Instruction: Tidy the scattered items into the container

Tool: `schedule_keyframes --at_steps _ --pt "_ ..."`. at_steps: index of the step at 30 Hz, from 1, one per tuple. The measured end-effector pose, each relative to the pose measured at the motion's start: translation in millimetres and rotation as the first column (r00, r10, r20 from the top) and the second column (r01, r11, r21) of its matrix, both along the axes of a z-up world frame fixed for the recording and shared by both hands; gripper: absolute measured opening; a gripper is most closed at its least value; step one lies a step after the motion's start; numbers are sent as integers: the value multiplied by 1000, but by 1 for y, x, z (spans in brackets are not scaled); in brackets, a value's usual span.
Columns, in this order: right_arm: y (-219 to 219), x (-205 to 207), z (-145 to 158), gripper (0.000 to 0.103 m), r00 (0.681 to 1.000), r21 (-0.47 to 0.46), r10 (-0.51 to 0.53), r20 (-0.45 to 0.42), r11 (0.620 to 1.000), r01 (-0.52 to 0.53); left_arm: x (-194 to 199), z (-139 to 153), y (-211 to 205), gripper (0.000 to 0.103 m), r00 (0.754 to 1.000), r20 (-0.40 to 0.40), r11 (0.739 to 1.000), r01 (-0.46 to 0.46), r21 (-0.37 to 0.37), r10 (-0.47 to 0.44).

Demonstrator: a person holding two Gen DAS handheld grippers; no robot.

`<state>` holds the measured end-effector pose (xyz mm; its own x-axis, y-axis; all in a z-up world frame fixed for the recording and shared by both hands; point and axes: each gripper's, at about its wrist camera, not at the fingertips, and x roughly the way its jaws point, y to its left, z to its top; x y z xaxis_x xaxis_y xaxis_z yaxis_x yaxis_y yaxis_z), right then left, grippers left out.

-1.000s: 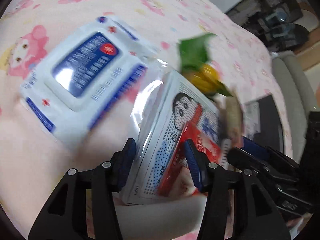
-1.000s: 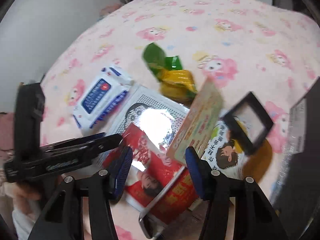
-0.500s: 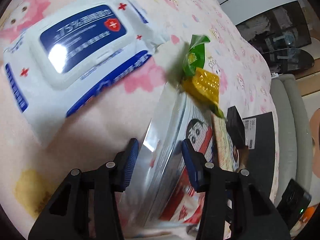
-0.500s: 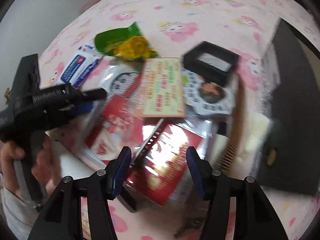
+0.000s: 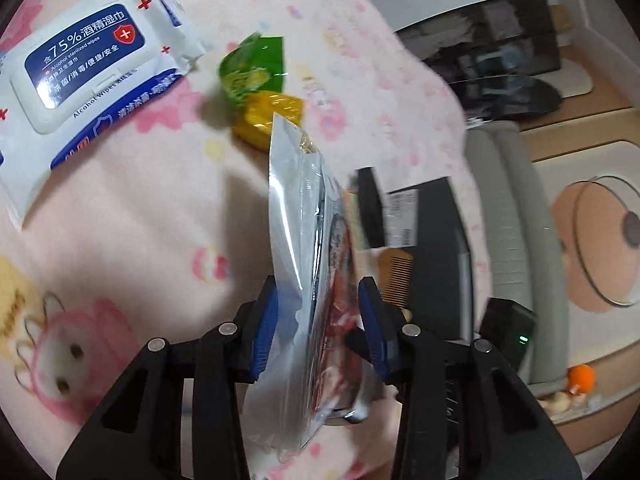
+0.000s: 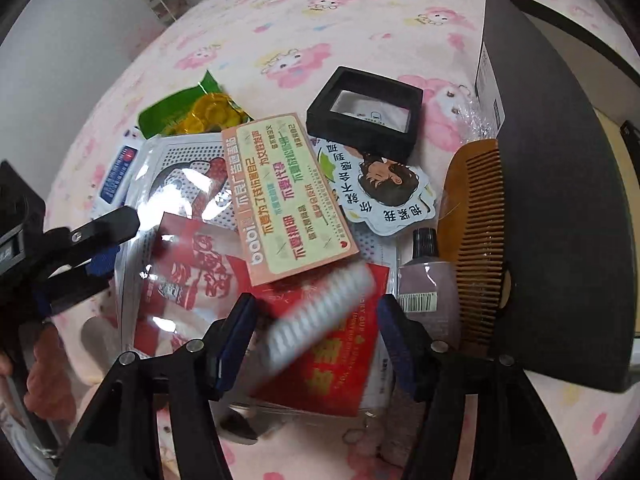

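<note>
Looking down my left gripper, I see it angled moderately downward over the pink cartoon-print bedding, its jaws closing with the clear plastic packet standing on edge between the blue pads. The left pad sits against the packet's silvery side; whether the right pad presses the printed face I cannot tell for sure, though the packet rides upright between them. Beyond it lie the alcohol wipes pack at upper left and the green and yellow snack bag near the packet's top edge.

My right gripper points steeply down over the pile, jaws opening. A blurred white ridged strip lies slantwise between the fingers, touching neither pad that I can make out, above the red packet. From this view my left gripper shows at the left edge, a person's hand wrapped round its handle.

The black container stands at the right, tipped on its side, with the wooden comb leaning against its edge. The pink card, the cartoon sticker and the small black frame box rest on the pile, outside the container.
</note>
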<state>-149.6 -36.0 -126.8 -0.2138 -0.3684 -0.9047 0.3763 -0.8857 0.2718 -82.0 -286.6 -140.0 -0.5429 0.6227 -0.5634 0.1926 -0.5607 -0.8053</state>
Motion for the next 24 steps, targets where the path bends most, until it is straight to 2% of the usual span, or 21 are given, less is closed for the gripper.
schedule_keyframes --at_steps 2,4,7,8,10,12,16,21,22,24 --pt "2 1 2 58 1000 -15 6 -6 1000 -6 7 5 -1 39 999 -40 997 -1 80 4" --pt "8 5 10 59 1000 -21 -2 -19 1000 1 5 5 3 39 998 -57 993 6 119 1" --pt "7 16 27 59 997 -19 28 -78 999 -29 1 -2 22 38 1000 -3 998 25 60 -24" --pt "2 20 30 59 995 -25 43 -95 999 -45 0 -4 28 32 1000 12 998 27 50 -28" --pt "-5 31 41 59 986 -35 102 -130 994 -107 2 -10 36 26 1000 21 997 9 74 -10" --pt "-14 42 45 59 975 -32 164 -151 985 -171 4 -6 38 26 1000 3 996 -21 89 21" --pt "-32 57 37 59 953 -33 263 -149 962 -270 12 8 36 27 998 2 998 -67 -3 67" --pt "-39 54 27 60 952 3 261 -159 965 -264 17 2 37 27 997 32 998 -70 -12 70" --pt "-39 54 25 61 952 17 257 -165 966 -258 18 3 38 27 997 33 997 -72 -20 72" --pt "-36 49 18 72 956 31 240 -169 971 -239 20 3 40 32 996 36 997 -76 -35 77"
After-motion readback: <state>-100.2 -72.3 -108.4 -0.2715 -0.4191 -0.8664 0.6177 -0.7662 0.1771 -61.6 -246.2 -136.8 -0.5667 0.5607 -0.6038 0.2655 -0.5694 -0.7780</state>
